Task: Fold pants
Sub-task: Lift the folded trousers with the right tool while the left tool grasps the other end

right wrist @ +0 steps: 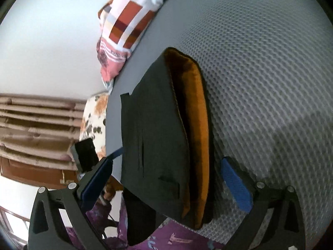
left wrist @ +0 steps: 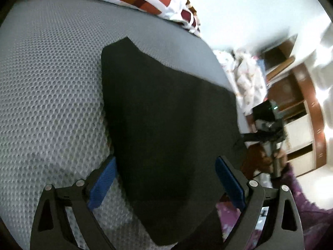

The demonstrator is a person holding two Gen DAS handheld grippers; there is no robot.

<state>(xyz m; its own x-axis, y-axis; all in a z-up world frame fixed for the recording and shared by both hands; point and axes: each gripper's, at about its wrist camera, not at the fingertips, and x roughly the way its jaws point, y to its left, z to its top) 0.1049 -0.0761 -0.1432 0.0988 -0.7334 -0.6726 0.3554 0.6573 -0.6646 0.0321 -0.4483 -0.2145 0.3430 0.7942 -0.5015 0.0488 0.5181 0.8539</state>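
pants (left wrist: pixel 166 125) folded on grey mat (left wrist: pixel 52 83) | left gripper (left wrist: pixel 165 185) fingers spread | right gripper (right wrist: pixel 166 187) fingers spread

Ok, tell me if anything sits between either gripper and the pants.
Nothing visible does. The pants lie straight ahead of the open left gripper and the open right gripper on the grey mat; the pillow sits far off.

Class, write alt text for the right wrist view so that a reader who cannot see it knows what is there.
Dark folded pants with an orange lining showing along one side lie on a grey mesh mattress, between the open blue-padded right tongs. A patchwork pillow lies at the far edge, and purple patterned fabric shows at the bottom.
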